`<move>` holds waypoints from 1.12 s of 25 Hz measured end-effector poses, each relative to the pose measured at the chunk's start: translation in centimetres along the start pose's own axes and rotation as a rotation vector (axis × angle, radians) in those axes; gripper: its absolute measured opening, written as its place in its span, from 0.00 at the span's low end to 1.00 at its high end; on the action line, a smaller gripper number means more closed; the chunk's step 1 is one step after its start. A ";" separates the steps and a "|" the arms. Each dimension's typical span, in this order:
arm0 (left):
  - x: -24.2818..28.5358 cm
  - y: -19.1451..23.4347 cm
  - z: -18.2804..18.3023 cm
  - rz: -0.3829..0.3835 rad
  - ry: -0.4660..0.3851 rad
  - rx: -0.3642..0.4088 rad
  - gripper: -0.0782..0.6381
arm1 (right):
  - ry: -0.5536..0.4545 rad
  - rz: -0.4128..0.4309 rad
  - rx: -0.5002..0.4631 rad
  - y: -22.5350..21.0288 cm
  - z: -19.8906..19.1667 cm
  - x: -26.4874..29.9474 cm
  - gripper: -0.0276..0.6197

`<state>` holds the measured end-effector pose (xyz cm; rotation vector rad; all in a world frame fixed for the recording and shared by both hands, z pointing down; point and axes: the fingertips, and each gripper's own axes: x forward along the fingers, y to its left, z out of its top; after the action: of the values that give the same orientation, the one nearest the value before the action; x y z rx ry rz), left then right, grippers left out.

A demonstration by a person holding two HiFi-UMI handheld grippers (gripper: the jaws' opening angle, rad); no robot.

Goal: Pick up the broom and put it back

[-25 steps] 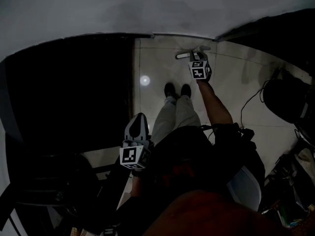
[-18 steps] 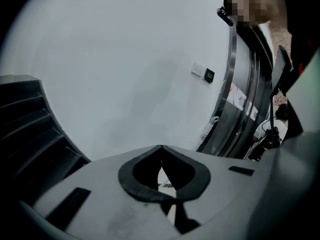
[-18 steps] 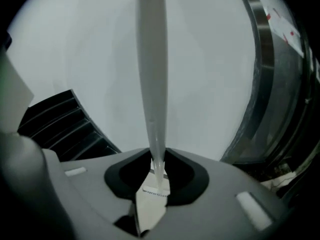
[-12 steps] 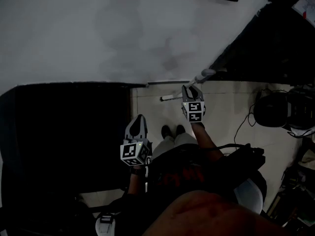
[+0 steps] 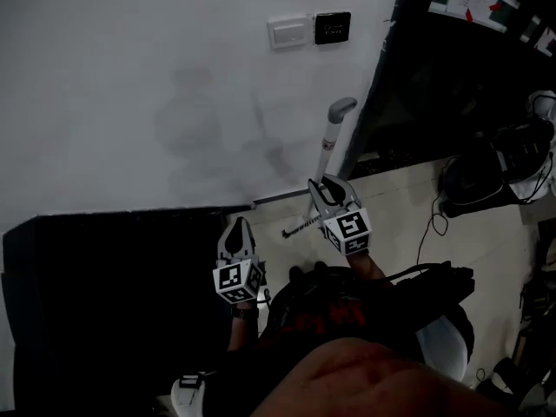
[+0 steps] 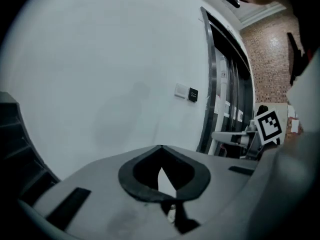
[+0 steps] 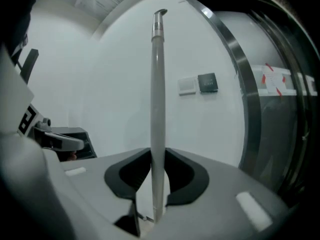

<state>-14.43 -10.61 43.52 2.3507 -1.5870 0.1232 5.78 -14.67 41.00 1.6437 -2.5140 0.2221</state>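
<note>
Right gripper [image 5: 320, 189] with jaws clamped on the upright broom [image 5: 328, 137], before the far white wall [image 5: 130, 85]. Left gripper [image 5: 236, 233], to its left, has its jaws together and empty.

- Left gripper [image 5: 236, 224]: pale grey shell narrowing to a point, with a cube [image 5: 236, 281] of black-and-white square markers at its rear.
- Right gripper [image 5: 321, 184]: same grey build, and its own marker cube [image 5: 347, 230] is white with black squares.
- Fingers [image 6: 131, 176]: curved black pads framing a leaf-shaped opening, with dark rectangular slots in the grey shell beside them.
- Person: dark top [image 5: 295, 315] with a faint reddish print.
</note>
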 end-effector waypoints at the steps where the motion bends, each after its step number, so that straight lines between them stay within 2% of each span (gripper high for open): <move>1: 0.3 -0.2 0.4 -0.011 -0.010 0.008 0.12 | -0.032 -0.004 -0.001 0.2 0.9 -0.6 0.18; 4: 1.4 -1.0 1.7 -0.074 -0.036 0.023 0.12 | -0.118 -0.019 -0.004 0.7 3.1 -2.2 0.18; 8: 3.2 -3.5 4.0 -0.126 -0.055 0.056 0.12 | -0.151 -0.012 -0.003 -0.4 5.5 -3.3 0.18; 11: 3.7 -4.7 4.8 -0.126 -0.058 0.065 0.12 | -0.163 -0.028 0.003 -1.4 6.1 -3.5 0.18; 22: 2.4 -6.9 3.7 -0.164 -0.038 0.123 0.12 | -0.172 -0.057 -0.023 -2.3 5.8 -4.6 0.18; 28: 2.0 -6.6 3.6 -0.144 -0.040 0.115 0.12 | -0.157 -0.056 -0.013 -2.3 5.1 -4.3 0.18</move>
<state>-7.99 -11.18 39.23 2.5615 -1.4583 0.1396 9.48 -12.71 35.32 1.7901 -2.5691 0.0735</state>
